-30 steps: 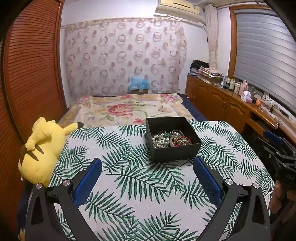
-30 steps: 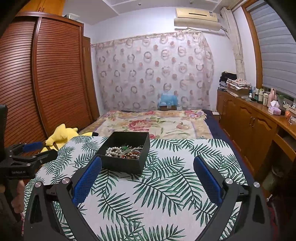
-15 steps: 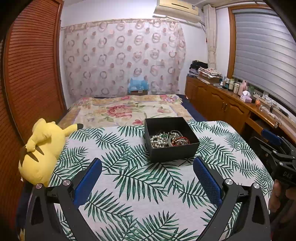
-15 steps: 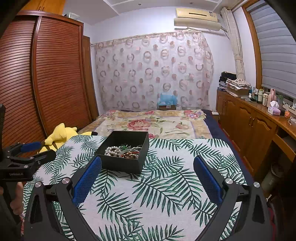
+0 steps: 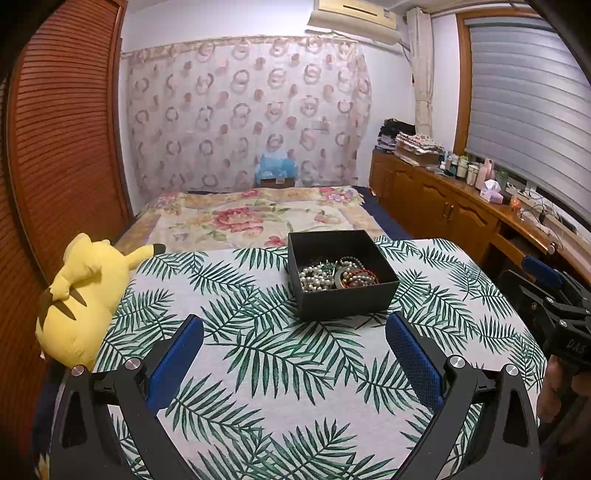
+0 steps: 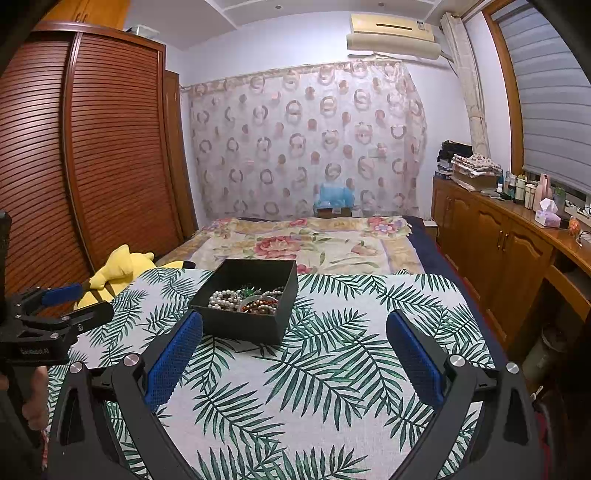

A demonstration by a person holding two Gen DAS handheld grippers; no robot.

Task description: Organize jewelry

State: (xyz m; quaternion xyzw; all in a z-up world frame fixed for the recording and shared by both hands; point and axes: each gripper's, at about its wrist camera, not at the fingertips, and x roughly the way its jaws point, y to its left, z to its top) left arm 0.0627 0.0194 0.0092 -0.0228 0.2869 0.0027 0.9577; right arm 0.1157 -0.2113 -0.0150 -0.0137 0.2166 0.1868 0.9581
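Left wrist view: black jewelry box (image 5: 341, 273) dead ahead of left tool (image 5: 293, 356), just past blue fingertips (image 5: 181, 354), holding tangled pearls, red beads and green pieces. Sits on palm-print bench (image 5: 258, 369). Right wrist view: box ahead-left of right tool (image 6: 294, 356). Left nearer, better lined up. Both spread wide, empty, hovering low and level.

A: We note a bedroom: louvred wooden wardrobe (image 6: 74, 155) on the left, ring-patterned curtain (image 6: 303, 140) across the far wall

B: We add an air conditioner (image 6: 393, 35) up high, a grey blind (image 5: 524, 107) on the right above wooden cabinets (image 6: 491, 240), and a floral bedspread (image 5: 251, 214)
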